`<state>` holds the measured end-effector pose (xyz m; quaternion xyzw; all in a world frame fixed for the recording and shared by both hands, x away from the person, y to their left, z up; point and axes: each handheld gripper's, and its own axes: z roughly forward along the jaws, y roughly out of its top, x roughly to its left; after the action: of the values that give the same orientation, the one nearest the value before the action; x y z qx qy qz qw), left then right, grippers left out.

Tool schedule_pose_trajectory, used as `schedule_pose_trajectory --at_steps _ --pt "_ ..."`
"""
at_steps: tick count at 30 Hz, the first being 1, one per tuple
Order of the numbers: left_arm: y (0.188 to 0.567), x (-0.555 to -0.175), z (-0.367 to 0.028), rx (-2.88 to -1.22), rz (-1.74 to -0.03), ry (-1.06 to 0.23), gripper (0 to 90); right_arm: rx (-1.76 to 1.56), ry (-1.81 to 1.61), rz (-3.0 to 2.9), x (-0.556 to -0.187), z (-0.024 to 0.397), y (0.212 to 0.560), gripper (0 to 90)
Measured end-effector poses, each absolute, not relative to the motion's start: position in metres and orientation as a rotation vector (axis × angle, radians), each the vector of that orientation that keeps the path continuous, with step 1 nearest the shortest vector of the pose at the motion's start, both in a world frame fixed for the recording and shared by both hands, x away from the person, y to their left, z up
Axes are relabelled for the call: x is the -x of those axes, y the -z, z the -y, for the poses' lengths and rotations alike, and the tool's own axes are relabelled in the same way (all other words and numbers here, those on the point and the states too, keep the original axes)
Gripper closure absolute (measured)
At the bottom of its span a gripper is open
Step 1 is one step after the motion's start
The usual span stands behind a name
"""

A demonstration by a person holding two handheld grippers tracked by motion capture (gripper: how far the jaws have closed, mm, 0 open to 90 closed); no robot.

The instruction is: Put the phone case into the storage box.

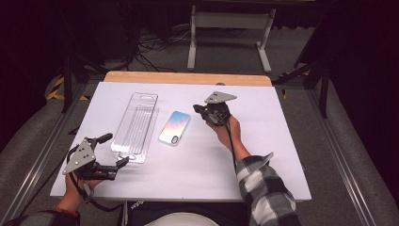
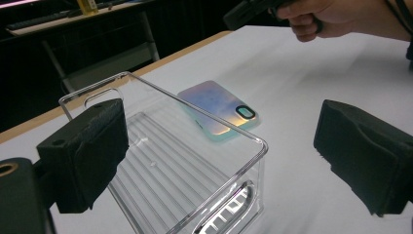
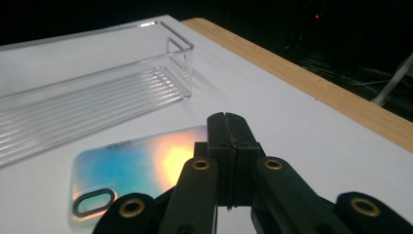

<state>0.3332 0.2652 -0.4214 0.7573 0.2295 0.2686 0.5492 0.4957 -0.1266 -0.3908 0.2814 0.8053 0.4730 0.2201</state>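
Both risks sit with your right gripper (image 3: 228, 122): its jaws are pressed together on nothing above the case (image 3: 141, 168), so it may shove it. Your left gripper (image 2: 219, 161) gapes around the tray (image 2: 195, 161) corner and could tip it.

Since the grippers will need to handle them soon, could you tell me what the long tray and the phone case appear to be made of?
The long tray looks like clear rigid plastic, glossy: the white table shows through it, with a ribbed floor and bright rim highlights. The phone case seems smooth plastic or glass-like, with an iridescent blue-to-orange sheen; which one the look leaves open.
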Motion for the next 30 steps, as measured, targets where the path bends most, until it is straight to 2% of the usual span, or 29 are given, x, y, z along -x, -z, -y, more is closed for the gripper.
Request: schedule_pose_trajectory --at_steps 17,30 --pt "0.424 -0.328 -0.262 -1.821 -0.529 -0.614 6.8 -0.752 -1.133 -2.395 -0.552 0.044 0.419 90.0" --pt "0.425 -0.325 -0.26 -1.833 -0.513 -0.616 7.2 -0.732 -0.951 -2.495 -0.576 0.006 0.443 90.0"
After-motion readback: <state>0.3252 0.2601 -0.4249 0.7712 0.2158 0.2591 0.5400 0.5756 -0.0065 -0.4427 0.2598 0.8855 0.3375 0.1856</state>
